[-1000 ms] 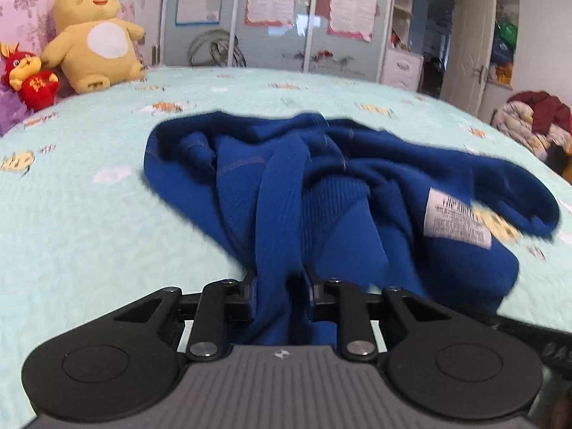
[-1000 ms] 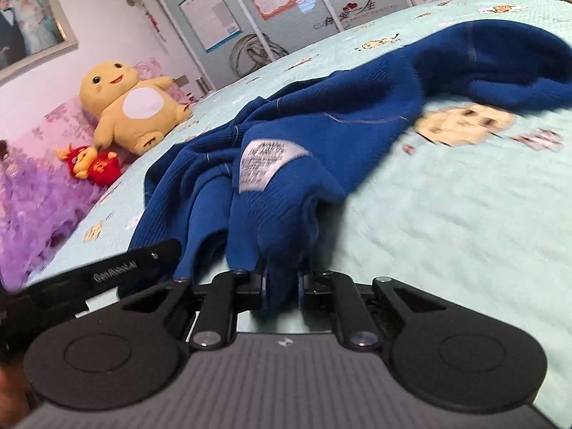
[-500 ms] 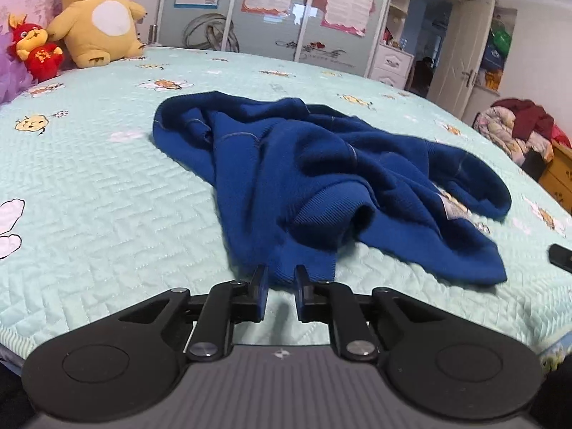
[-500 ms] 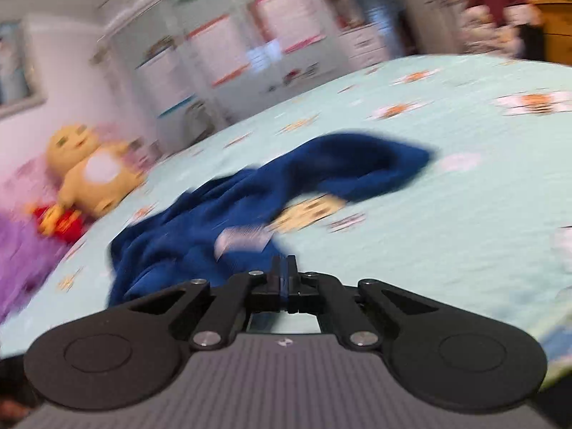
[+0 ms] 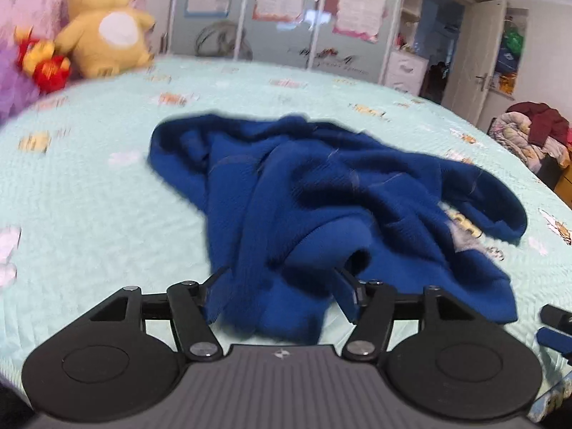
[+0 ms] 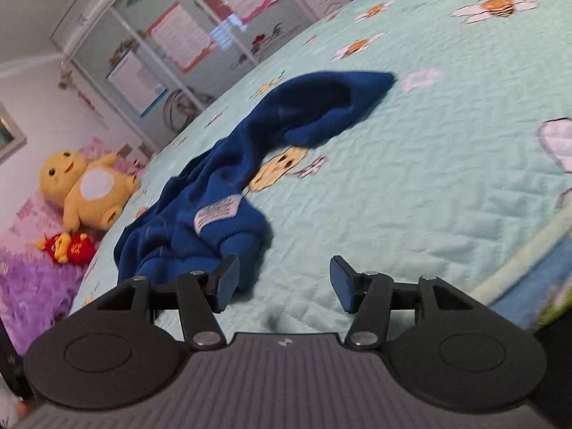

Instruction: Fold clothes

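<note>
The blue sweater (image 5: 321,193) lies bunched on the bed (image 5: 89,214). The left gripper (image 5: 279,286) is opening with cloth between its fingers; the right gripper (image 6: 282,279) is opening on nothing, sweater at its left. Next, I think: grab fresh edges and spread it flat

Bed (image 5: 89,214): bears all items.
Garment (image 5: 321,193): on the bed, middle, crumpled; near hem lies between the opening jaws of the left gripper (image 5: 282,286).
Right gripper (image 6: 282,282): jaws opening over bare bedcover, garment just to its left.
Plush toys (image 5: 103,32): far left of the bed, behind the garment.
Wardrobe (image 5: 286,10): behind the bed.
</note>
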A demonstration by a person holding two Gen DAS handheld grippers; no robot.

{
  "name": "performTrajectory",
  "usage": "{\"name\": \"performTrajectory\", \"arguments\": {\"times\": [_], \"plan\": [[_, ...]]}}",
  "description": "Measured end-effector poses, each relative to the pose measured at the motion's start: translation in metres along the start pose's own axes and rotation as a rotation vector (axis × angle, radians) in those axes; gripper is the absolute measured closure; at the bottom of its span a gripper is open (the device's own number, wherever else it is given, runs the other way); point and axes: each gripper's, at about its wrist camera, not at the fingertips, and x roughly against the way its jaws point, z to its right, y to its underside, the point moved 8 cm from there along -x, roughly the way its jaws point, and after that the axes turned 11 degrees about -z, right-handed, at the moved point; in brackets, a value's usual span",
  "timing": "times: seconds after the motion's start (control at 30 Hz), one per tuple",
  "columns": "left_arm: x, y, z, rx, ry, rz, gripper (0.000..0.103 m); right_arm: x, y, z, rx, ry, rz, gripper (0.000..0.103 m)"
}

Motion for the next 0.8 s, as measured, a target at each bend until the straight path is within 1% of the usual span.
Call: {"name": "performTrajectory", "arguments": {"times": [0.1, 0.13, 0.17, 0.23, 0.3, 0.33, 0.4, 0.47, 0.5, 0.53, 0.57, 0.6, 0.67, 0.73, 0.8], "plan": [[0.002, -0.012, 0.030, -0.123, -0.027, 0.050, 0.037, -0.006, 0.002, -0.005, 0.011, -0.007, -0.024, 0.044], [-0.002, -0.015, 0.040, -0.175, -0.042, 0.050, 0.036, -0.007, 0.003, -0.003, 0.006, -0.012, -0.034, 0.042], [-0.010, -0.016, 0.049, -0.225, -0.063, 0.031, 0.034, -0.007, 0.004, -0.001, 0.000, -0.017, -0.043, 0.041], [-0.029, -0.018, 0.065, -0.312, -0.101, -0.008, 0.033, -0.008, 0.002, 0.003, -0.027, -0.044, -0.053, 0.039], [-0.049, -0.021, 0.071, -0.336, -0.129, -0.040, 0.033, -0.007, 0.000, 0.008, -0.064, -0.077, -0.062, 0.038], [-0.060, -0.021, 0.072, -0.343, -0.139, -0.079, 0.033, -0.007, 0.000, 0.010, -0.083, -0.093, -0.066, 0.038], [-0.082, -0.021, 0.074, -0.356, -0.159, -0.156, 0.025, -0.006, -0.002, 0.016, -0.120, -0.126, -0.074, 0.038], [-0.090, -0.028, 0.073, -0.348, -0.188, -0.135, 0.015, -0.006, -0.003, 0.020, -0.150, -0.152, -0.083, 0.038], [-0.092, -0.030, 0.070, -0.317, -0.169, -0.151, 0.015, -0.006, -0.004, 0.022, -0.165, -0.163, -0.088, 0.038], [-0.095, -0.033, 0.066, -0.285, -0.150, -0.167, 0.018, -0.007, -0.005, 0.023, -0.175, -0.171, -0.092, 0.038], [-0.093, -0.034, 0.064, -0.261, -0.104, -0.172, 0.033, -0.007, -0.005, 0.024, -0.181, -0.175, -0.095, 0.038], [-0.091, -0.035, 0.062, -0.238, -0.057, -0.178, 0.066, -0.007, -0.005, 0.024, -0.187, -0.179, -0.097, 0.038], [-0.077, -0.030, 0.066, -0.251, -0.031, -0.145, 0.089, -0.007, -0.005, 0.024, -0.181, -0.177, -0.098, 0.037], [-0.062, -0.025, 0.071, -0.263, -0.005, -0.112, 0.090, -0.006, -0.005, 0.023, -0.172, -0.174, -0.097, 0.037], [-0.027, -0.009, 0.077, -0.262, 0.051, -0.079, 0.091, -0.005, -0.004, 0.023, -0.169, -0.174, -0.097, 0.037]]}}
